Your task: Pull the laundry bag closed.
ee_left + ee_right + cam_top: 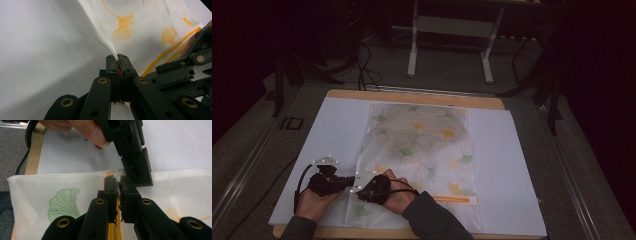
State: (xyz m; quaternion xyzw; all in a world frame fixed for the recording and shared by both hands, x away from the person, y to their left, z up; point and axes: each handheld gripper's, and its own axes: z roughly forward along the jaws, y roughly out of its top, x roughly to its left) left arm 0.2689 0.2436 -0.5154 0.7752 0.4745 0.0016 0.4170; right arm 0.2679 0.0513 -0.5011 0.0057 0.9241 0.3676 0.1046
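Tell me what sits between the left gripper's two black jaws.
The left gripper pinches the corner edge of the white mesh bag with ginkgo-leaf print; its own view shows the fabric clamped between the shut jaws.

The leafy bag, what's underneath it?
The leafy bag lies flat on a white sheet that covers the wooden table. The sheet under the bag is hidden. Something pale and bulky shows faintly inside, too blurry to name.
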